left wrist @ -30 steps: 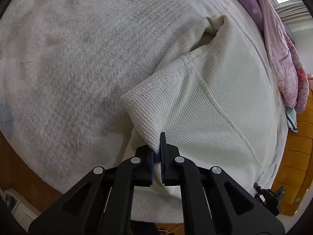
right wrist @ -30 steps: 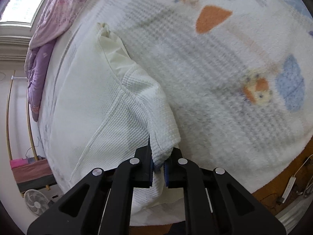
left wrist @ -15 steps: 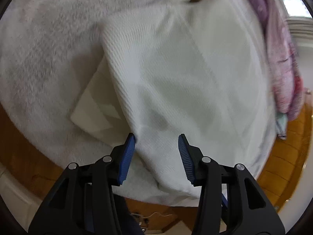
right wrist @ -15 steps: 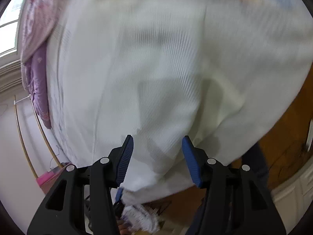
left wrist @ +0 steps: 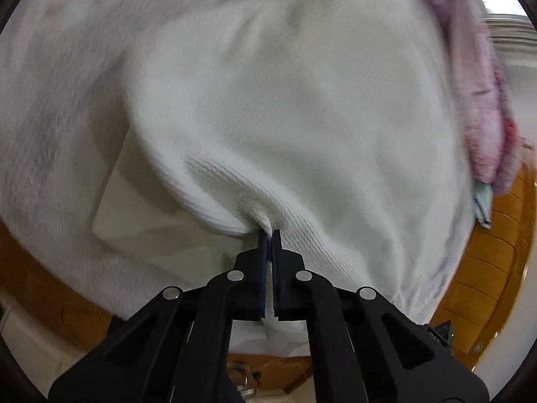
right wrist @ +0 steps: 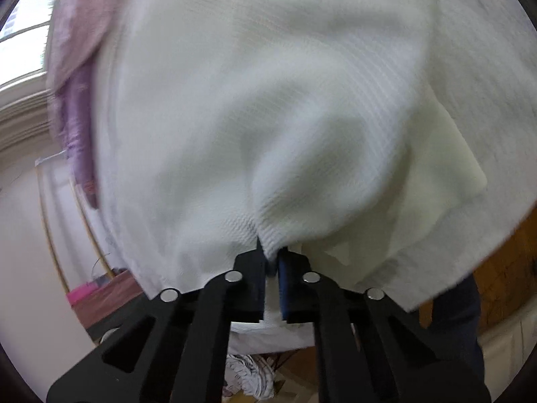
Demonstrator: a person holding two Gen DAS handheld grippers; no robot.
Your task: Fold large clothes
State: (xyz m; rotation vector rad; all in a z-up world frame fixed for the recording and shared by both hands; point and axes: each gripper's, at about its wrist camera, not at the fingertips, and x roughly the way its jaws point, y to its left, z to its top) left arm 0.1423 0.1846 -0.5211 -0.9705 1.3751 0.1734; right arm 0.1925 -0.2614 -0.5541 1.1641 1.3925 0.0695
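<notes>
A large white waffle-knit garment (left wrist: 302,107) lies spread on the bed, with a smooth cream inner layer (left wrist: 141,215) showing at its near edge. My left gripper (left wrist: 269,235) has its jaws closing tight, pads pressing a pinched fold of the knit cloth near the front edge. In the right wrist view the same garment (right wrist: 268,94) fills the frame. My right gripper (right wrist: 272,254) is likewise closing, pads pressed on a bunched fold. The cream layer (right wrist: 446,158) lies to its right.
A fluffy white blanket (left wrist: 60,94) covers the bed. A pink and purple quilt (left wrist: 486,110) is heaped along the far side, the same quilt (right wrist: 74,77) lying at the left in the right view. Wooden flooring (left wrist: 493,262) lies beyond the bed edge. A person's dark trouser leg (right wrist: 453,305) stands close.
A second ago both grippers held raised garment corners. Half a second ago both stood open over the flattened cloth. Now both are shut on new pinches nearer the front edge.
</notes>
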